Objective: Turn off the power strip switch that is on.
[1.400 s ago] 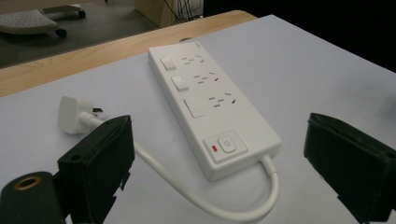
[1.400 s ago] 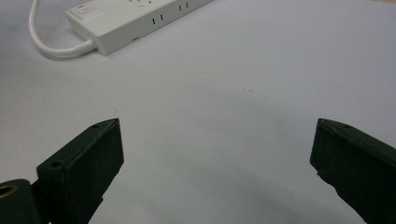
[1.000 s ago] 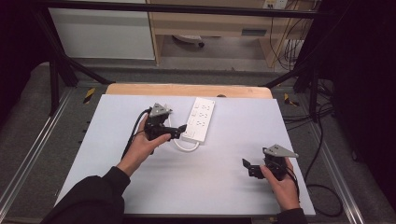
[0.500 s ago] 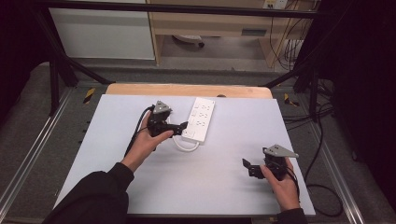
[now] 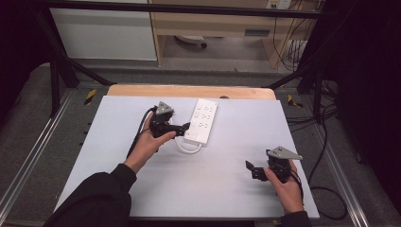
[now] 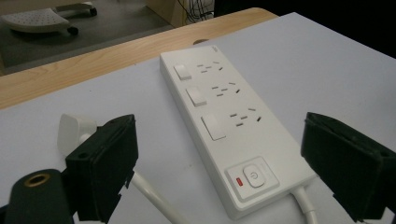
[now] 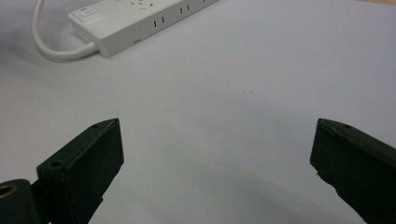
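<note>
1. High view: a white power strip [image 5: 202, 121] lies on the worktop [image 5: 227, 189] near the middle of its far edge, long side running from the far edge toward the person. Its white cable [image 5: 188, 148] loops out of the near end. The left tongs [image 5: 183, 128] sit just beside that near end, on the strip's left, jaws pointing at it. The left hand [image 5: 150, 142] holds them, with a dark sleeve [image 5: 97, 201] coming in from the near left corner. The right tongs [image 5: 250, 169] are well apart from the strip, near the near right corner, held in the right hand [image 5: 286, 187]; their jaws point left over bare worktop.

2. Left gripper view: the left tongs [image 6: 219, 163] stand wide, nothing between them. The strip [image 6: 229, 123] lies between and beyond the jaws, its near end level with them. That end carries a round power button [image 6: 252, 175] with a red mark beside it; three rocker switches and three socket groups follow toward the far end. A white plug [image 6: 74, 133] lies on the worktop beside the left jaw, partly hidden by it, and the cable [image 6: 152, 198] runs past below.

3. Right gripper view: the right tongs [image 7: 215, 163] are also spread wide and hold nothing, with bare worktop [image 7: 224, 93] under them. The strip [image 7: 140, 16] shows at the top left, far off, its cable [image 7: 51, 44] curving out of the end.
</note>
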